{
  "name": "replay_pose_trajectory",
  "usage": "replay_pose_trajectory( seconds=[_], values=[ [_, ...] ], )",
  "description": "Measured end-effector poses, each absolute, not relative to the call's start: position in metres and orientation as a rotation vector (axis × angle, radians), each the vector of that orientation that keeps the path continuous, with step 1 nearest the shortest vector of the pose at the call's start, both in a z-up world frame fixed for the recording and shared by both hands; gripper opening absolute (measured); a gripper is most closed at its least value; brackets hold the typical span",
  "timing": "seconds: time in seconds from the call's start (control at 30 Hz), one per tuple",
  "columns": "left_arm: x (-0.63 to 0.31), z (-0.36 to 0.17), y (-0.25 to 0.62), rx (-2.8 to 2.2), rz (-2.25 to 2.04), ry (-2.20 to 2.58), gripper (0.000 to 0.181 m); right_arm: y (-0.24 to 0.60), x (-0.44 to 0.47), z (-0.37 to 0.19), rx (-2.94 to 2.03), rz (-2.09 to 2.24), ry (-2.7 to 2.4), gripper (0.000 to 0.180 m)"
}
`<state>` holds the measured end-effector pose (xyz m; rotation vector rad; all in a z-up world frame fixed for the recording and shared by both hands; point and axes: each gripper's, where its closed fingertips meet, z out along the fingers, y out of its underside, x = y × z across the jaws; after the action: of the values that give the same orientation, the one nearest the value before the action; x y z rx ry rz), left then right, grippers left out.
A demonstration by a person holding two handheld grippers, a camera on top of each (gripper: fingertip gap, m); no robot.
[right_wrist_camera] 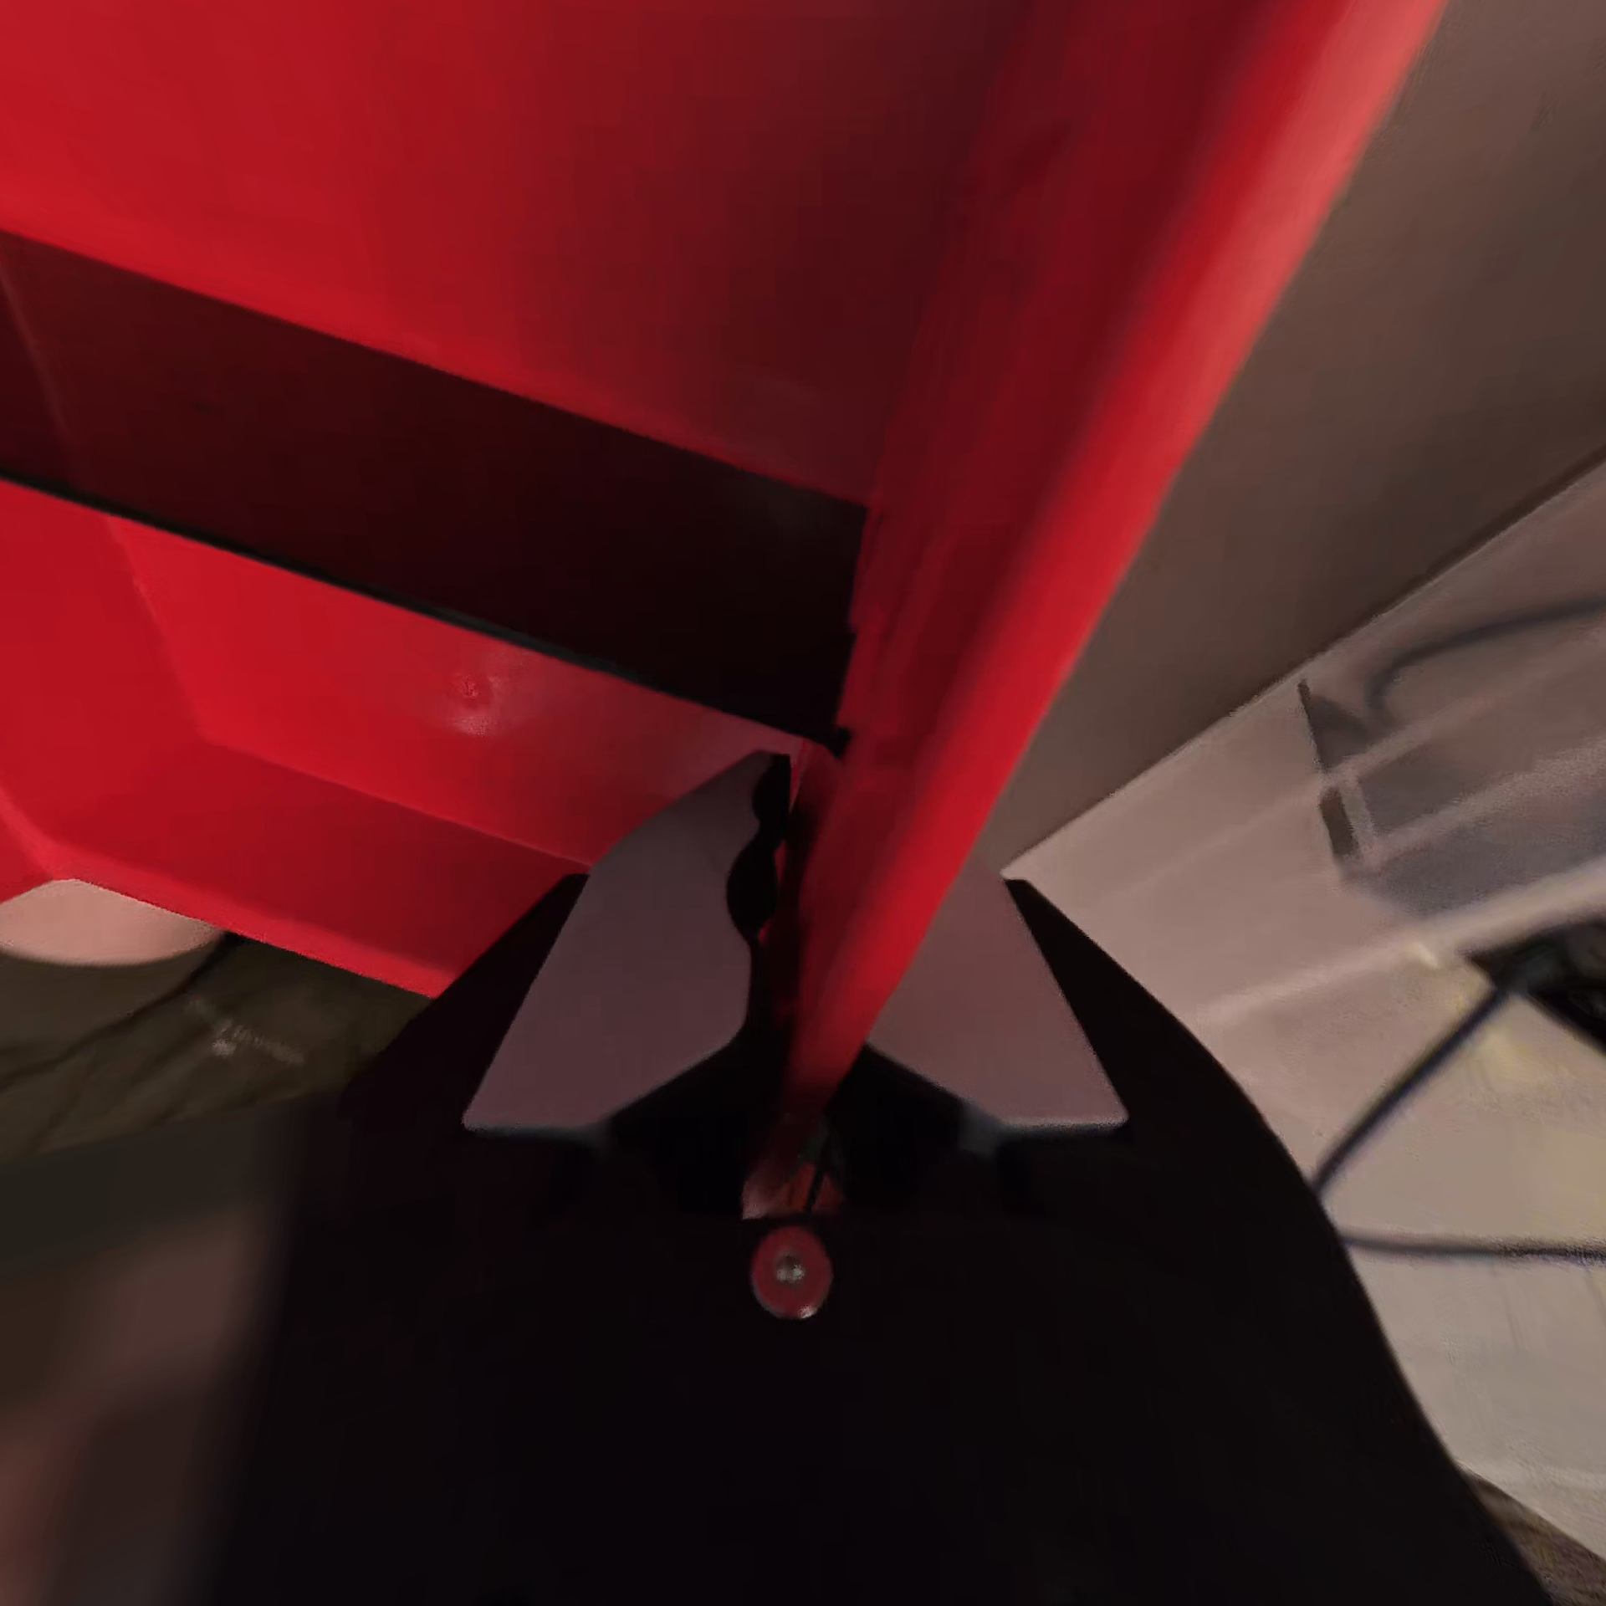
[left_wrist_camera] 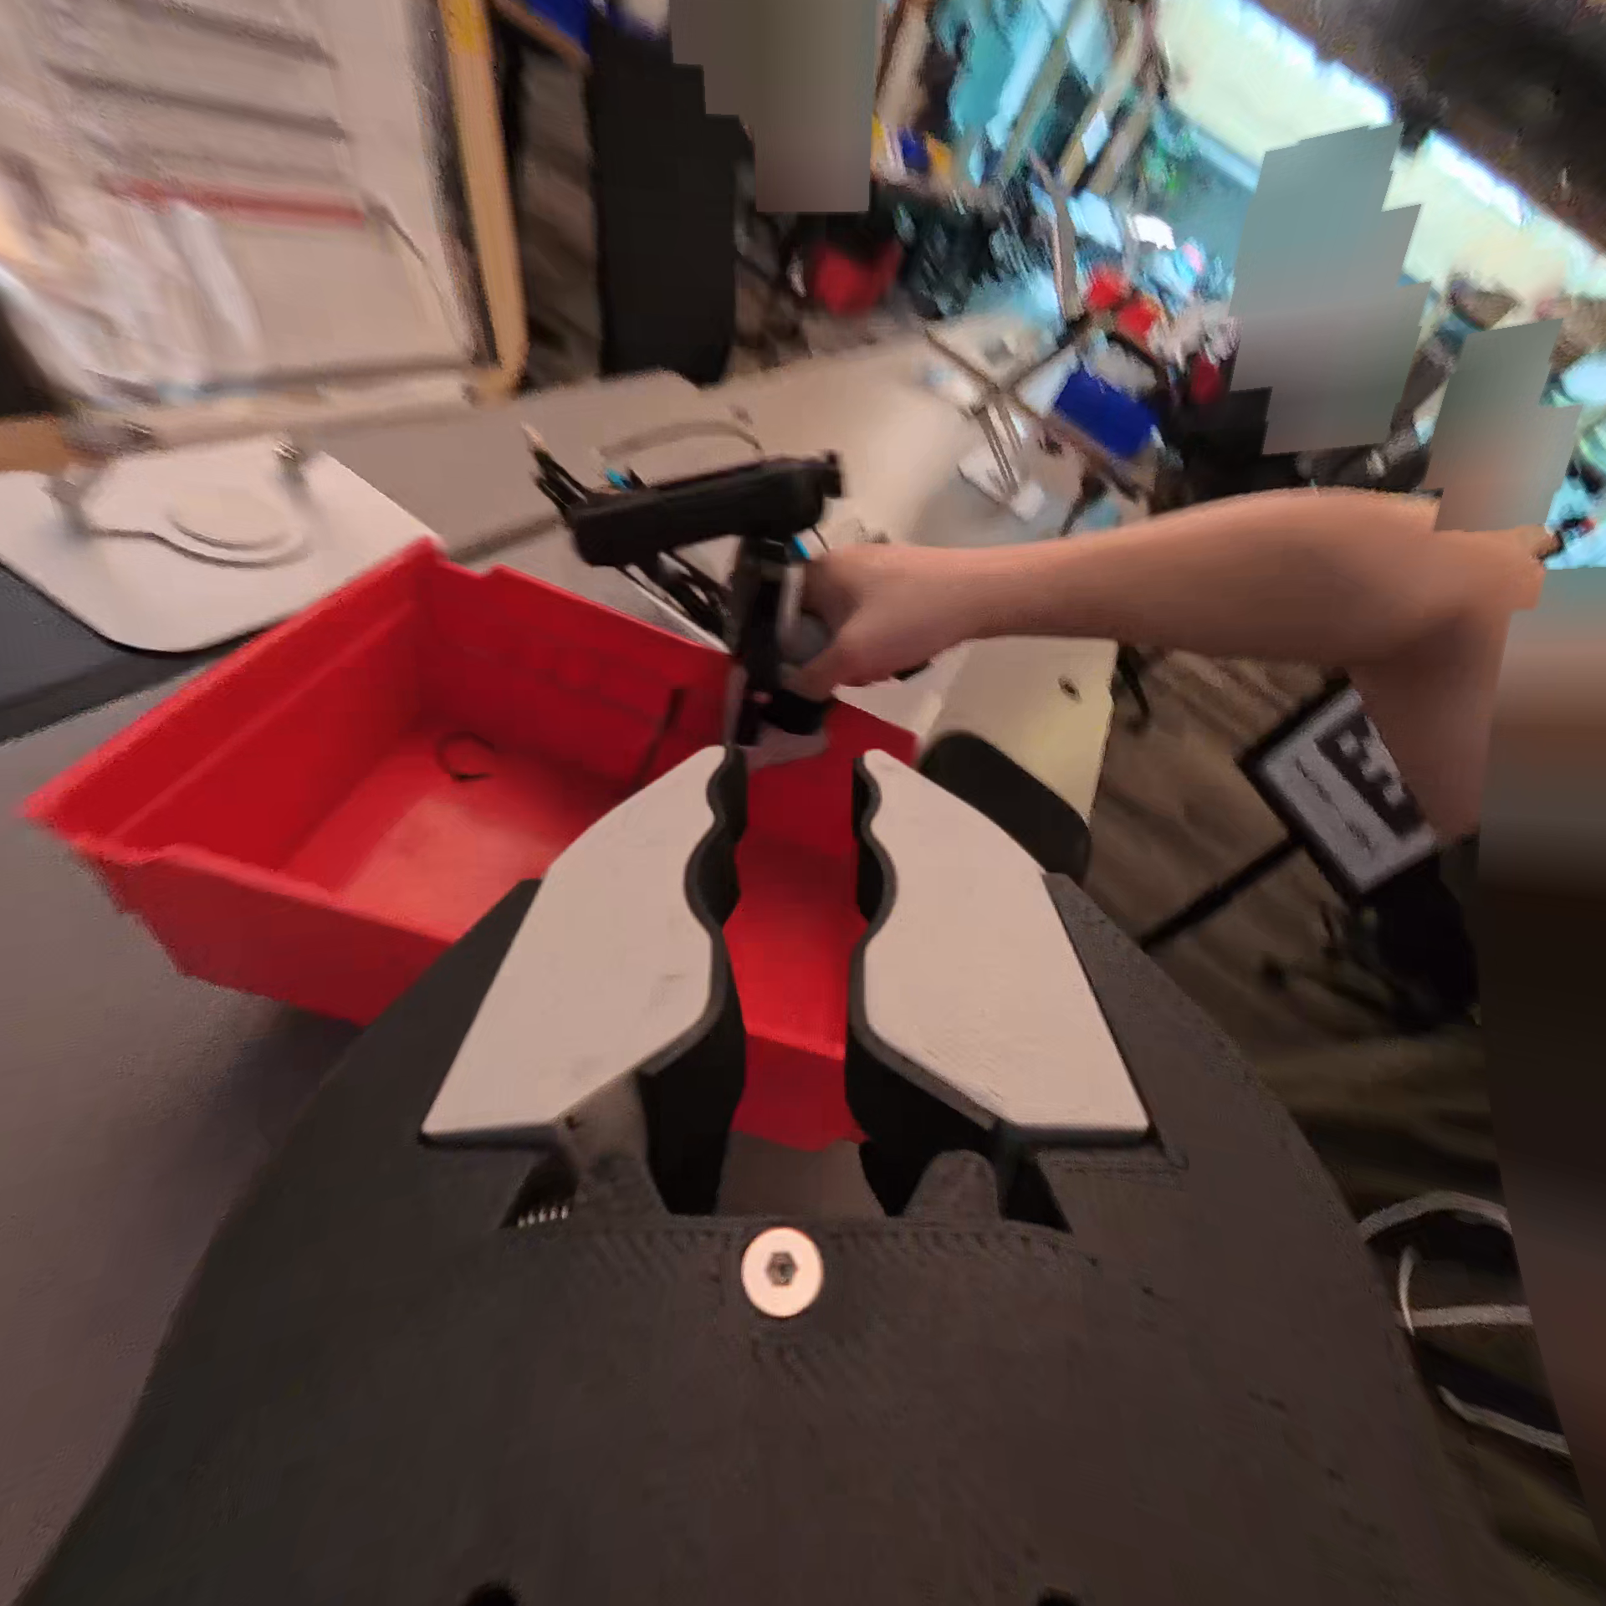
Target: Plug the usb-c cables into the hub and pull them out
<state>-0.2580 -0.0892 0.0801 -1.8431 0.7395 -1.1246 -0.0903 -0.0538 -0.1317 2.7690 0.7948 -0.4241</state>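
Note:
A red bin [left_wrist_camera: 287, 765] stands tilted on the grey table, with a thin black cable [left_wrist_camera: 465, 756] lying inside it. My left gripper [left_wrist_camera: 795, 773] is open. The bin's near right corner lies between its fingers, and I see no pad pressing on it. My right gripper [left_wrist_camera: 765, 739], held by a hand, sits at the bin's far right corner. In the right wrist view the right gripper [right_wrist_camera: 808, 834] is shut on the red bin's wall [right_wrist_camera: 999, 521], which partly hides one finger. A blurred grey device with cables [right_wrist_camera: 1408, 799] lies on the white table.
A person's arm [left_wrist_camera: 1130, 591] reaches across from the right. More black cables [left_wrist_camera: 669, 591] lie behind the bin. A black chair back [left_wrist_camera: 1008, 799] and a black-and-white marker board [left_wrist_camera: 1338, 808] stand to the right. A white round base [left_wrist_camera: 217, 530] sits far left. My right fingertips sit around 25 cm from my left ones.

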Motion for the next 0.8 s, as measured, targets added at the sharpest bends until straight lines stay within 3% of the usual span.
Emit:
replay_pose_trajectory(
  seconds=[0.23, 0.43, 0.63, 0.8],
  values=[
    [-0.305, 0.126, -0.054, -1.544, -1.167, 0.314, 0.038, -0.059, 0.007, -0.006, 2.857, -0.437, 0.820, 0.005],
    [-0.212, 0.078, -0.026, -1.736, -1.325, 0.440, 0.072, -0.044, 0.200, 0.067, 3.223, -0.203, 0.465, 0.005],
    [-0.061, -0.024, -0.016, -2.047, -1.282, 0.620, 0.095, -0.092, 0.348, 0.044, 3.256, -0.118, -0.052, 0.005],
    [-0.011, -0.092, -0.032, -2.244, -1.150, 0.776, 0.098, -0.132, 0.418, -0.022, 3.190, -0.175, -0.353, 0.005]
  ],
)
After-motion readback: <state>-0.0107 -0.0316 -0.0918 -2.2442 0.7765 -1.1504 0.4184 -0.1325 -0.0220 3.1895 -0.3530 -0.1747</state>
